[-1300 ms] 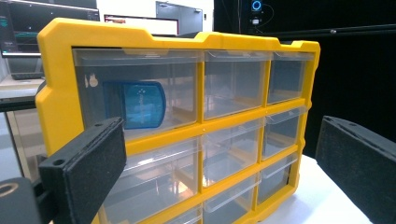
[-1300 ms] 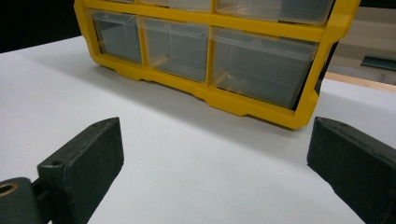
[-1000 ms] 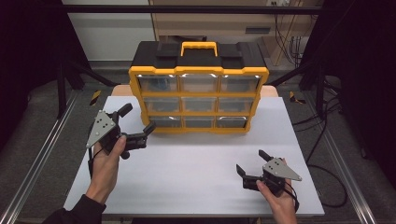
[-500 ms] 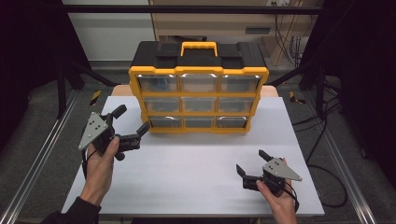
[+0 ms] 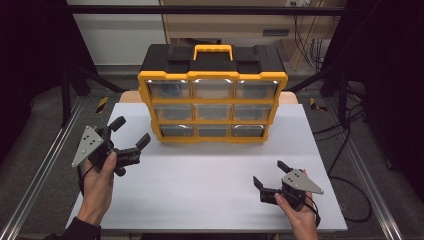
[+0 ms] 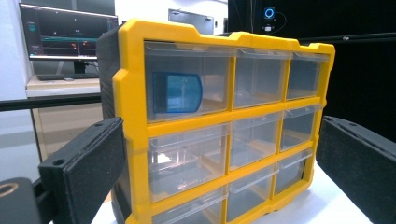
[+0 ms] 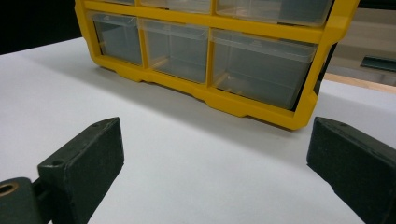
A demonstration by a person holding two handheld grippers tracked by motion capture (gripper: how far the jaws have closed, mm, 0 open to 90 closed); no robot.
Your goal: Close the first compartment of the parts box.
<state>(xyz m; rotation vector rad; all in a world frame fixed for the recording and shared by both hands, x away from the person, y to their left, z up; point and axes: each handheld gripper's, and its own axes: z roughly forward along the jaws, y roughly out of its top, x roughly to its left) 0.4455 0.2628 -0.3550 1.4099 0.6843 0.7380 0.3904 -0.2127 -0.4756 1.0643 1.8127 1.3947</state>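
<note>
A yellow and black drawer cabinet [image 5: 212,97] with clear drawers stands at the back middle of the white table [image 5: 200,190]. Its top left drawer holds a blue object [image 6: 176,92]. All drawers look closed. My left gripper [image 5: 131,131] is open, held above the table's left side, pointing at the cabinet's lower left corner and apart from it. My right gripper [image 5: 270,173] rests low near the front right of the table, open and empty, its jaws wide toward the cabinet's bottom row [image 7: 205,51].
A monitor [image 6: 65,32] on a desk stands behind the cabinet in the left gripper view. Dark frame rails run along both sides of the table. Cables lie on the floor at the right.
My left gripper has drawn back toward the left and nearer the person, away from the cabinet. The right gripper has stayed put.
</note>
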